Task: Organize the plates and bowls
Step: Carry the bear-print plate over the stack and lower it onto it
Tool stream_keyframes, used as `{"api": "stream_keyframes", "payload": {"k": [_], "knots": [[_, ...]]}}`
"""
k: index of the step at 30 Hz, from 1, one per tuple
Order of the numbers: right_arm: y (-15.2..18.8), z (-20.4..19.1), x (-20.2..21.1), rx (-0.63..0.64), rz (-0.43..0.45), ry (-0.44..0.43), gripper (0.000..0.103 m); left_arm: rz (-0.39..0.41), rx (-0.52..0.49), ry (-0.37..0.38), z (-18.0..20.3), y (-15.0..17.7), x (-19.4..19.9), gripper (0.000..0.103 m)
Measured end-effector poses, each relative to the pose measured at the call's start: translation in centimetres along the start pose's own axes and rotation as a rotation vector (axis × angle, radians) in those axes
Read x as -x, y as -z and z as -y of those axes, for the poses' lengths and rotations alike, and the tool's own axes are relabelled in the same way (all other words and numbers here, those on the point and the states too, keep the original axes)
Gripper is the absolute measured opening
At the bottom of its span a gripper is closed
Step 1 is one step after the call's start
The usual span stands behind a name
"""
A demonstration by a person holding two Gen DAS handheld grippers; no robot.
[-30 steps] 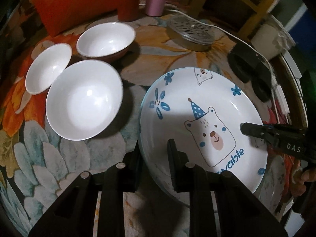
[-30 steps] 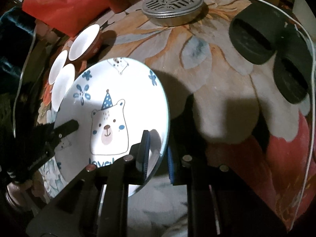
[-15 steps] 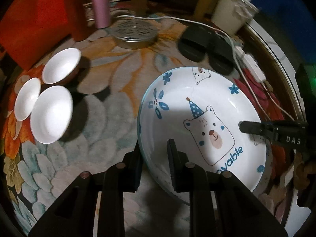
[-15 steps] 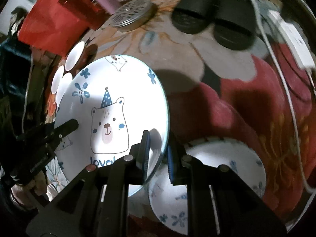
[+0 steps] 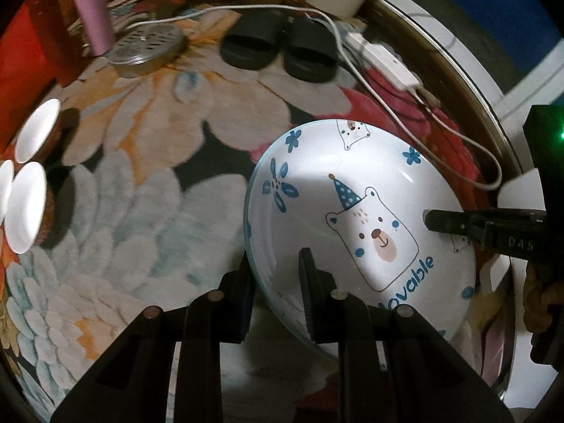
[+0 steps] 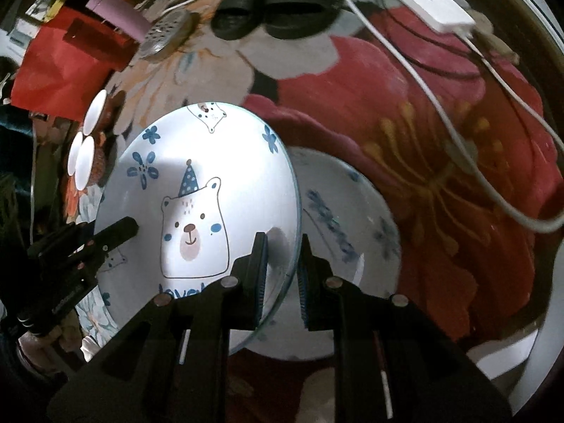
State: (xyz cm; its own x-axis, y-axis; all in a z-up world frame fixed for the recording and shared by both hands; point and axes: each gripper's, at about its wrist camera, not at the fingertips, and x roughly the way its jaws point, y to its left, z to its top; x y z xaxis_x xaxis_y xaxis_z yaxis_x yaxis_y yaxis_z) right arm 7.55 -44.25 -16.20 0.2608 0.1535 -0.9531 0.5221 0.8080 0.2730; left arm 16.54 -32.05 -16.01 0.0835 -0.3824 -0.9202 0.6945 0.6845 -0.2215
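Partly hidden second plate [image 6: 356, 211] beneath bear plate [image 5: 370, 218], clenched by left gripper [image 5: 276, 282], right gripper [image 6: 282, 268]

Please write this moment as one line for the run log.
stage: carrying | left gripper: shut on bear plate rim | right gripper: shut on opposite rim | below: second plate on rug | bowls: untouched

The bear plate [image 5: 359, 211] carries blue lettering ending "ovable" at its five o'clock edge; the right gripper [image 5: 428, 220] body reads "DAS"
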Motion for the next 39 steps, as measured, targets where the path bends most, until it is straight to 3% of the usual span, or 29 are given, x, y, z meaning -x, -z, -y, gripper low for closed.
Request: {"api": "stream_keyframes", "payload": {"k": [12, 22, 29, 31, 33, 39], "knots": [[3.1, 4.5, 0.4, -0.083, -0.032, 0.046, 0.017, -0.059, -0.072, 0.043, 5.1, 1.8, -2.2, 0.023], [3.0, 5.7, -0.7, -0.084, -0.032, 0.107, 0.017, -0.114, -0.076, 0.031, 5.8, 1.9, -4.1, 0.023], [2.7, 5.3, -1.2, -0.072, -0.031, 0.142, 0.019, -0.133, -0.019, 0.066, 4.9, 1.3, -4.0, 0.023], [2.7, 5.2, -1.2, -0.073, -0.028, 0.142, 0.019, -0.13, -0.01, 0.081, 4.8, 1.2, -3.8, 0.034], [2.6, 5.2, -1.1, -0.078, -0.027, 0.132, 0.02, -0.117, 0.012, 0.104, 4.6, 1.0, -3.3, 0.066], [2.3, 4.8, -0.7, -0.083, -0.012, 0.118, 0.02, -0.104, 0.029, 0.14, 4.5, 0.6, -2.5, 0.083]]}}
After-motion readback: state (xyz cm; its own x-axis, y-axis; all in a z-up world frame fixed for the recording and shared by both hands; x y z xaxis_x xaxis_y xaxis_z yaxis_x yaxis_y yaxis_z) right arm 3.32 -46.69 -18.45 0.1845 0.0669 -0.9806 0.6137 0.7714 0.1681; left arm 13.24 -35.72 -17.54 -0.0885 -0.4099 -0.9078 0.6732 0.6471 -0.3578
